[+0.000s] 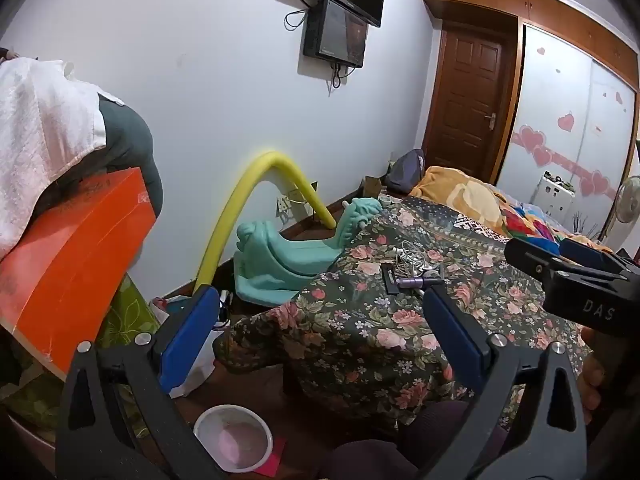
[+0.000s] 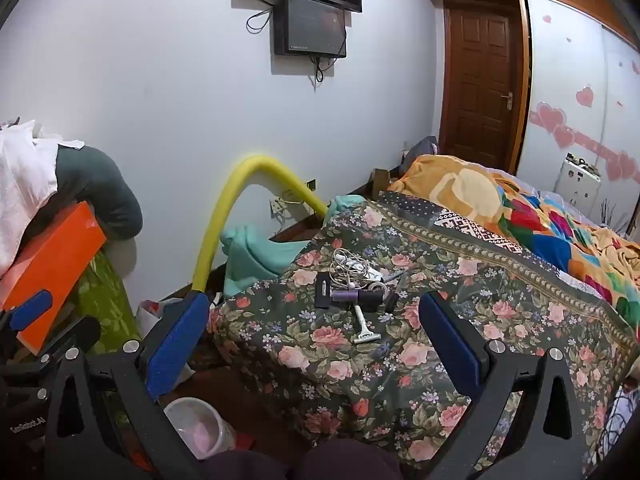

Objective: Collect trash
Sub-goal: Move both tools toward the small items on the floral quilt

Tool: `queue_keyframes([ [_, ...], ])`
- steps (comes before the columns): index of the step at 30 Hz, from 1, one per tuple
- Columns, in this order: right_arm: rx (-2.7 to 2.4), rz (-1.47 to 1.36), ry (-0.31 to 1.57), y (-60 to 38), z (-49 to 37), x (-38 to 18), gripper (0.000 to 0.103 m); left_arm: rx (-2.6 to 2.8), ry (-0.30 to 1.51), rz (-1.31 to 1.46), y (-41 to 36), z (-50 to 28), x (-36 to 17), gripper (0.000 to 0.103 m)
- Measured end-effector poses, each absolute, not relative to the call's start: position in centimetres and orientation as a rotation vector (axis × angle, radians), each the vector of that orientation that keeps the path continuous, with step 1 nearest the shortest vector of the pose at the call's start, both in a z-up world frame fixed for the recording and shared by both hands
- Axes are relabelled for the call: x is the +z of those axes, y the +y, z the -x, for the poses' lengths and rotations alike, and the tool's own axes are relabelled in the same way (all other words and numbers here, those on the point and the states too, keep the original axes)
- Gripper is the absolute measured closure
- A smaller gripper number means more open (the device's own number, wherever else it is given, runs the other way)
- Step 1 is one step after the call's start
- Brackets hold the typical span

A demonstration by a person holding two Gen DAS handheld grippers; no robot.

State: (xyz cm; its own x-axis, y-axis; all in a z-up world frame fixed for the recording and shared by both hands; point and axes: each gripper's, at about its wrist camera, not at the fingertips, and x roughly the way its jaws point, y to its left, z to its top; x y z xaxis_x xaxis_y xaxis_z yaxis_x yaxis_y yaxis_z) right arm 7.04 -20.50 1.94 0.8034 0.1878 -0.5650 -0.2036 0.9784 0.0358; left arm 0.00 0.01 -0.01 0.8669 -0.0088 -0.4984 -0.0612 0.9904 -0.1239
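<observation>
A cluster of small items lies on the floral bedspread point(image 2: 500, 296): tangled white earphone cable point(image 2: 346, 266), a black flat piece point(image 2: 322, 290), a purple cylinder point(image 2: 345, 295), a tape roll point(image 2: 378, 289) and a white razor point(image 2: 362, 326). The cluster also shows in the left wrist view point(image 1: 408, 270). A white bin point(image 2: 200, 432) with a pink liner stands on the floor below the bed's corner, and also shows in the left wrist view point(image 1: 234, 436). My right gripper point(image 2: 314, 312) is open and empty, just short of the cluster. My left gripper point(image 1: 320, 308) is open and empty over the bed's corner.
An orange box point(image 1: 76, 264) under white cloth stands at the left. A yellow foam tube point(image 1: 248, 196) and a teal toy slide point(image 1: 288, 252) stand between wall and bed. Colourful blankets point(image 2: 520, 216) lie further up the bed. The right gripper's body point(image 1: 580, 276) shows at right.
</observation>
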Motion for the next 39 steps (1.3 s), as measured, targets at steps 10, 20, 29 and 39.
queue_keyframes([
  [10,0.197,0.011,0.633,-20.6,-7.8,1.0,0.0,0.006,0.53,0.136,0.6,0.0,-0.3,0.0],
  [20,0.181,-0.004,0.661,-20.8,-8.6,0.8,0.0,-0.017,0.55,0.103,-0.3,-0.7,-1.5,0.0],
  [29,0.178,-0.013,0.669,-21.2,-8.7,0.6,0.0,-0.029,0.56,0.087,-0.8,-1.0,-1.6,0.0],
  [39,0.214,-0.031,0.701,-20.5,-8.8,0.1,0.0,-0.023,0.573,0.078,-0.7,-0.9,-1.9,0.0],
])
